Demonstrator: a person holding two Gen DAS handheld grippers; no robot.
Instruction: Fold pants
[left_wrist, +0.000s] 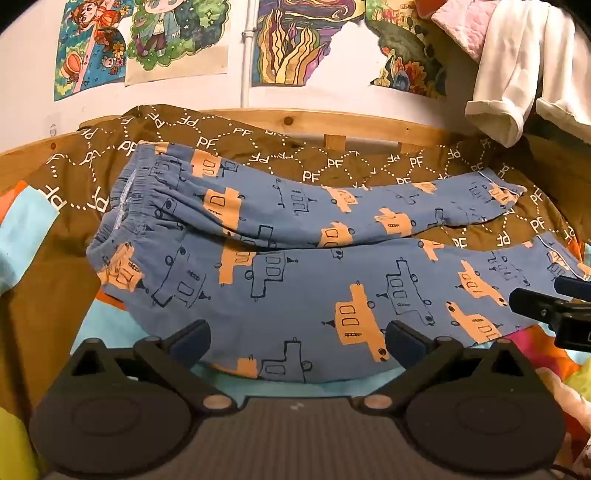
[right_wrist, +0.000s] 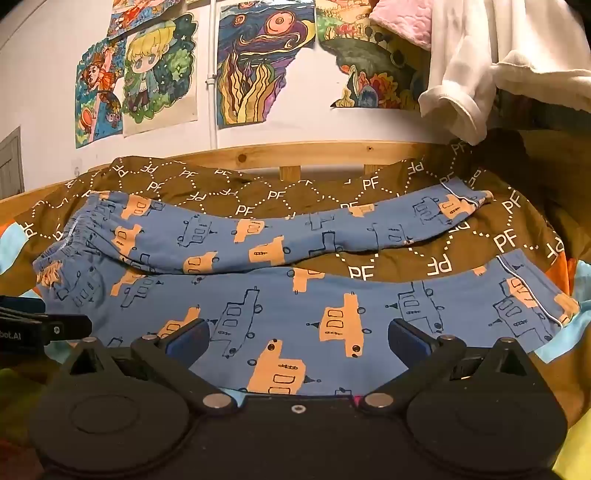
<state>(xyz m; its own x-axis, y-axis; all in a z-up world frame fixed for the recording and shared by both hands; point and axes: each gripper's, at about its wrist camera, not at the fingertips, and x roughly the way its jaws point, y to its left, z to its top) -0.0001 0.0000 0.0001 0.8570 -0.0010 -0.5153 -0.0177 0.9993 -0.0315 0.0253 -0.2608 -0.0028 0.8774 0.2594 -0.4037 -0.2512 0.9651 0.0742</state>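
Pants (left_wrist: 295, 295) of blue cloth, printed with orange and outlined boats, lie spread on the brown blanket (left_wrist: 332, 162) of a bed, waistband left, both legs running right, the far one rumpled. Soft, light and limp, they look best pinched at waistband and cuff. Left gripper (left_wrist: 297, 341) and right gripper (right_wrist: 299, 338) hover at the near leg, jaws spread wide, holding nothing.
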